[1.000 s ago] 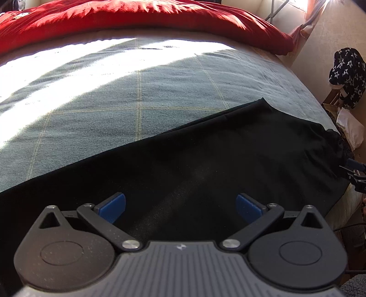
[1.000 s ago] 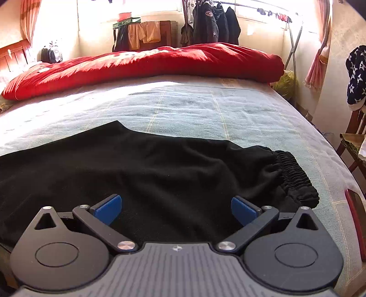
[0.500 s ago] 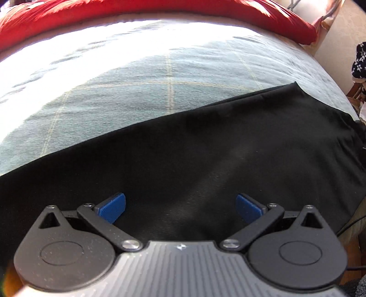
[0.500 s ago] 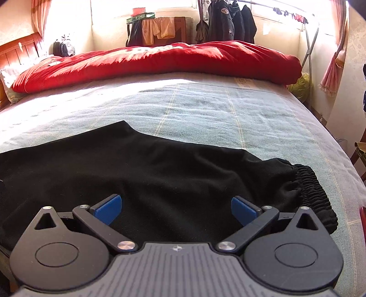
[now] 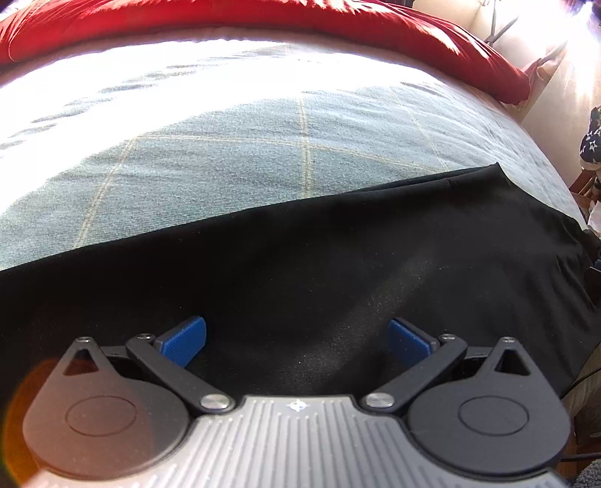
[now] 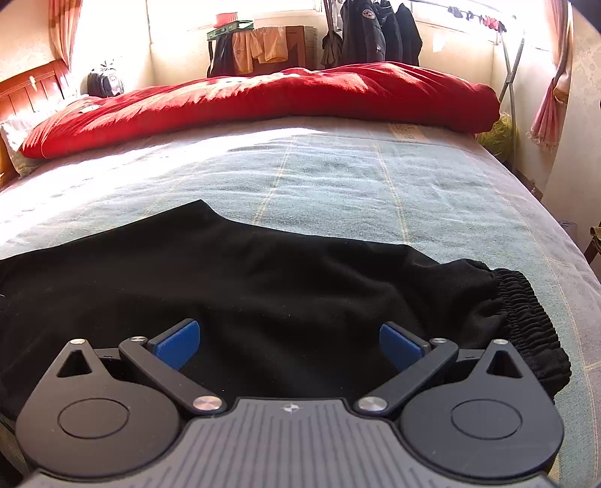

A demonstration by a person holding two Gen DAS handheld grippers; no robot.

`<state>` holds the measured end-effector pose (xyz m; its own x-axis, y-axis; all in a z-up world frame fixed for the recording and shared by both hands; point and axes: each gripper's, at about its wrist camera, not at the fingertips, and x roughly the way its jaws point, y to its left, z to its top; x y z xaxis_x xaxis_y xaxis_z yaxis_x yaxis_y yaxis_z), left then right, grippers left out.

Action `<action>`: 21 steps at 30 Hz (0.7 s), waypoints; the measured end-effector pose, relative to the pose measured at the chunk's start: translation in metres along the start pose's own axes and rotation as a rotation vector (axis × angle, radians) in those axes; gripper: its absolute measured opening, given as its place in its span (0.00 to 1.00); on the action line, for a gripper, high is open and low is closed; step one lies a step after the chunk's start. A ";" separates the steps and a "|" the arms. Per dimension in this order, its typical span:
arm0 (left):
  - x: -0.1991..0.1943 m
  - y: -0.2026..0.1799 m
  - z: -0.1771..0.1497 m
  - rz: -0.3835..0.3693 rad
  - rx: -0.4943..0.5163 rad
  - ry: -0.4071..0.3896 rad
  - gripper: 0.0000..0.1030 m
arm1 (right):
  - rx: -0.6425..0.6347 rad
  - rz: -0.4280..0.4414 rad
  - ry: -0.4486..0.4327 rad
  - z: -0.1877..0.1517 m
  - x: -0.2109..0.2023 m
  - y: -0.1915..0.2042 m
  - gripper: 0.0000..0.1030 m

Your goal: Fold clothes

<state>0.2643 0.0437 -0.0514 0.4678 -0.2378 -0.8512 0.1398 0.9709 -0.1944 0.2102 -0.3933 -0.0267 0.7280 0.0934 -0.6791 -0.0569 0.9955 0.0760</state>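
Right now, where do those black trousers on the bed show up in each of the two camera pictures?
Left wrist view: the black trousers fill the lower half, a smooth stretch running from the left edge to the right edge.
Right wrist view: they lie across the lower middle, with the gathered elastic waistband at the right end.
Shared landmark: the red quilt along the far side of the bed.
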 end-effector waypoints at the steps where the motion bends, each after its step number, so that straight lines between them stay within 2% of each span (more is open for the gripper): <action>1: 0.000 0.000 0.000 0.002 0.006 0.001 0.99 | 0.004 0.003 -0.003 0.000 -0.001 0.000 1.00; 4: -0.004 -0.001 0.002 0.011 -0.004 -0.002 0.99 | 0.005 0.004 -0.008 -0.001 -0.003 0.003 1.00; 9: -0.017 0.006 -0.001 -0.052 -0.019 -0.035 0.99 | 0.003 0.012 -0.021 0.002 -0.009 0.011 1.00; 15: -0.029 0.045 -0.021 -0.006 -0.094 -0.043 0.99 | -0.010 0.037 -0.034 0.012 -0.008 0.031 1.00; 17: -0.037 0.062 -0.028 0.038 -0.121 -0.052 0.99 | -0.027 0.050 -0.037 0.017 -0.007 0.042 1.00; 21: -0.056 0.098 -0.040 0.181 -0.177 -0.073 0.99 | -0.068 0.090 -0.046 0.029 -0.005 0.072 1.00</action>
<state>0.2165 0.1529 -0.0420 0.5336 -0.0547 -0.8440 -0.1042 0.9860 -0.1298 0.2220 -0.3228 0.0035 0.7484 0.1831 -0.6375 -0.1687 0.9821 0.0840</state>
